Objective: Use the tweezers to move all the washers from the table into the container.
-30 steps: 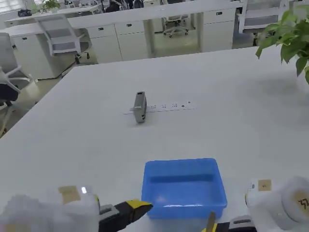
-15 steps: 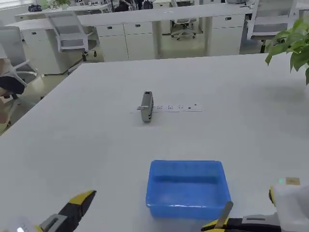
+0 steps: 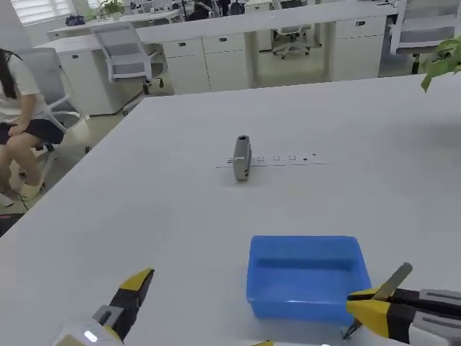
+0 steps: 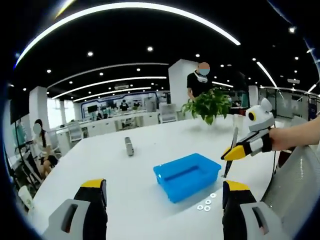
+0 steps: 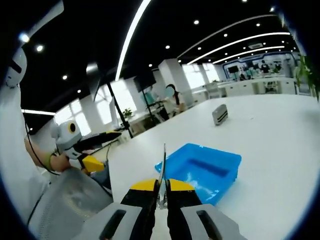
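Observation:
The blue container (image 3: 306,277) sits on the white table near its front edge. My right gripper (image 3: 367,306) is at the container's front right corner, shut on metal tweezers (image 3: 391,282) that slant up past its tips. In the right gripper view the tweezers (image 5: 162,167) stand up between the closed jaws of the right gripper (image 5: 160,186), pointing toward the container (image 5: 200,170). My left gripper (image 3: 133,288) hovers open left of the container, holding nothing. In the left gripper view, the left gripper (image 4: 164,183) has its jaws wide apart, and several washers (image 4: 206,203) lie on the table in front of the container (image 4: 187,172).
A grey box (image 3: 241,157) stands mid-table beside a row of small marks. A potted plant (image 3: 443,61) is at the far right edge. A person sits on a chair (image 3: 18,94) off the table's left side. Desks and chairs fill the room behind.
The head camera has swung left, so everything sits further right. My right gripper with the tweezers has risen beside the container. The left gripper has drawn back from the container's left front.

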